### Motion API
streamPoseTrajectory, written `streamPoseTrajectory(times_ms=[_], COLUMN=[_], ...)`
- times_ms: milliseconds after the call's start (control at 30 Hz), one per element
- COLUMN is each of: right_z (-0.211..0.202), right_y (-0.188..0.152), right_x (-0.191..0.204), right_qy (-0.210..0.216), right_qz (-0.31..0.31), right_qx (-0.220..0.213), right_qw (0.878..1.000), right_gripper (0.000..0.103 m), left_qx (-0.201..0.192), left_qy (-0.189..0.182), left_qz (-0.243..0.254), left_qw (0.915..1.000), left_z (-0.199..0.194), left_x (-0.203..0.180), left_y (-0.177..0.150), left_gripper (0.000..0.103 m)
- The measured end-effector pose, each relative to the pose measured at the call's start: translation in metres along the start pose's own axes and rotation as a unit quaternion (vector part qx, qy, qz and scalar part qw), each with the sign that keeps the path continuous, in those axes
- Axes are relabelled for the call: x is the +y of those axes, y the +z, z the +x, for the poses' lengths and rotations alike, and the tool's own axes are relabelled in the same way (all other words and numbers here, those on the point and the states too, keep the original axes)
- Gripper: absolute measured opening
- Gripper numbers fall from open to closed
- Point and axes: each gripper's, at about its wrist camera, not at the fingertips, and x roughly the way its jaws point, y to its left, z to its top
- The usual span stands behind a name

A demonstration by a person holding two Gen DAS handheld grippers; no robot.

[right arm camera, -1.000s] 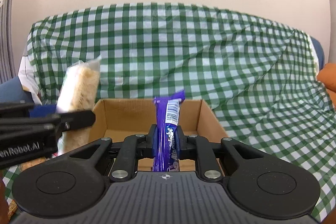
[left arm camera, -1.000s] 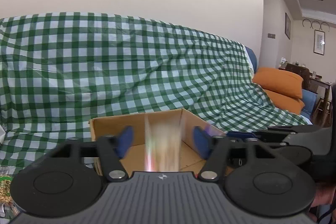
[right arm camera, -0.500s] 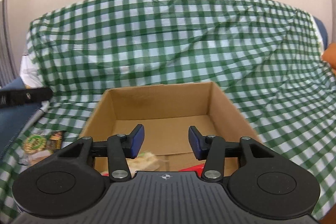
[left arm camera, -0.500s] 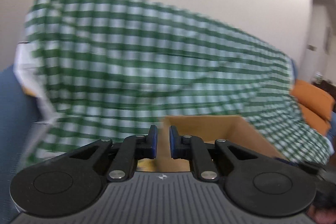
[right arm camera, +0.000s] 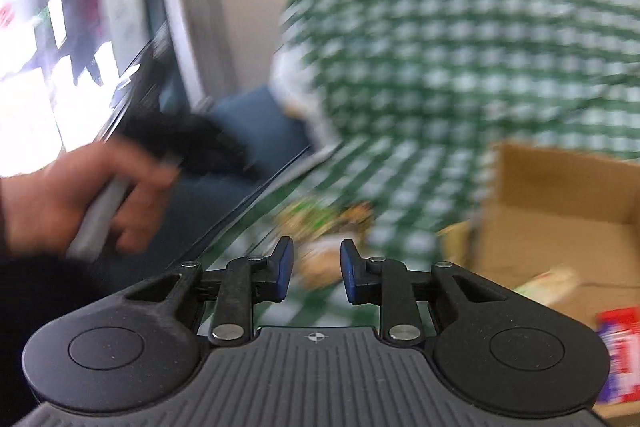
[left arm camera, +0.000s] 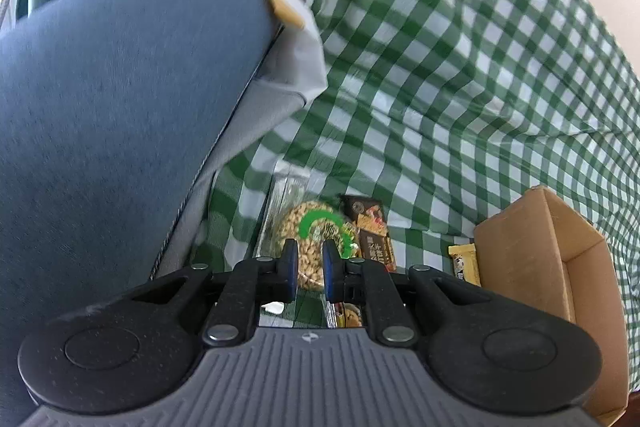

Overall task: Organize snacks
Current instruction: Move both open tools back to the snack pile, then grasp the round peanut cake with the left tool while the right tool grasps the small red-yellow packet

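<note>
Peanut bag (left arm camera: 308, 239) left of bars (left arm camera: 370, 231), box (left arm camera: 552, 267) far right, all on cloth (left arm camera: 460, 87).

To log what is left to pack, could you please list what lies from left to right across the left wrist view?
Blue cushion → peanut bag → dark brown snack bar → yellow snack bar → cardboard box.

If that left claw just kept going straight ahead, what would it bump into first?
Most likely the clear bag of peanuts: it lies right beyond the left gripper, between its nearly closed fingers. How far off it is, I can't tell.
</note>
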Motion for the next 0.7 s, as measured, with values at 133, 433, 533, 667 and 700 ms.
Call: streamPoseTrajectory(times_ms=[133, 433, 533, 667, 700], right_z=[0.040, 0.088, 0.102, 0.114, 0.114], right_y=[-0.010, -0.035, -0.041, -0.049, -0.050], right_x=[0.022, 0.024, 0.023, 0.025, 0.025], right_qy=[0.011, 0.003, 0.000, -0.006, -0.010], right_qz=[-0.015, 0.029, 0.036, 0.007, 0.002], right_qx=[0.066, 0.144, 0.171, 0.203, 0.210], right_qw=[0.998, 0.989, 0.985, 0.979, 0.978], right_gripper=[0.027, 0.049, 0.049, 0.038, 0.020], left_qx=[0.011, 0.021, 0.030, 0.038, 0.039], left_qy=[0.018, 0.072, 0.087, 0.091, 0.094], left_qz=[0.011, 0.058, 0.082, 0.111, 0.114], left_qw=[0.9997, 0.9955, 0.9924, 0.9889, 0.9883], left_z=[0.011, 0.047, 0.062, 0.082, 0.086], left_x=[-0.008, -0.029, -0.039, -0.050, -0.051], left_y=[-0.001, -0.006, -0.007, -0.008, -0.008], left_gripper=[0.023, 0.084, 0.087, 0.093, 0.099])
